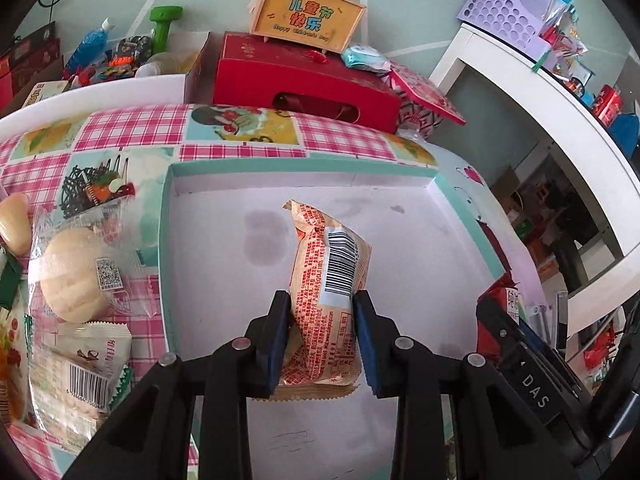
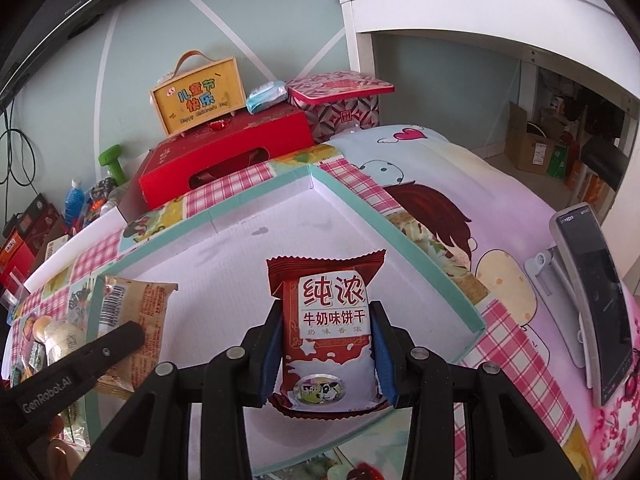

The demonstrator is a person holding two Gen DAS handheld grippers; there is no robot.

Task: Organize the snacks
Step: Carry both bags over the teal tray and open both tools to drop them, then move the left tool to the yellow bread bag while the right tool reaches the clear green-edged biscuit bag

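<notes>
Snacks noted at inspection: two packets, each held in a claw above a shallow tray.

Left claw (image 1: 322,336) is pinching an orange-and-cream snack packet (image 1: 326,280) across its width. The packet's long axis runs away from the camera along the fingers, barcode side up, its crimped far end pointing toward the far wall of the tray. It hangs over the white floor of the teal-rimmed tray (image 1: 166,248), toward the tray's left half.

Right claw (image 2: 326,354) is pinching a red milk-biscuit packet (image 2: 330,332) by its two long sides. Printed face is up; long axis again runs along the fingers, with the serrated far end pointing to the tray's far corner. It sits over the near right part of the tray; whether either packet touches the tray floor cannot be told.

Left of the tray, on the pink checked tablecloth (image 1: 120,128), lie a clear-wrapped round bun (image 1: 76,276) and, nearer, a white barcoded snack packet (image 1: 86,380), just beside each other. Beyond the tabletop's far edge stands a red gift box (image 1: 304,80) carrying a yellow handled box (image 1: 308,16). A phone on a stand (image 2: 588,312) is at the right.
</notes>
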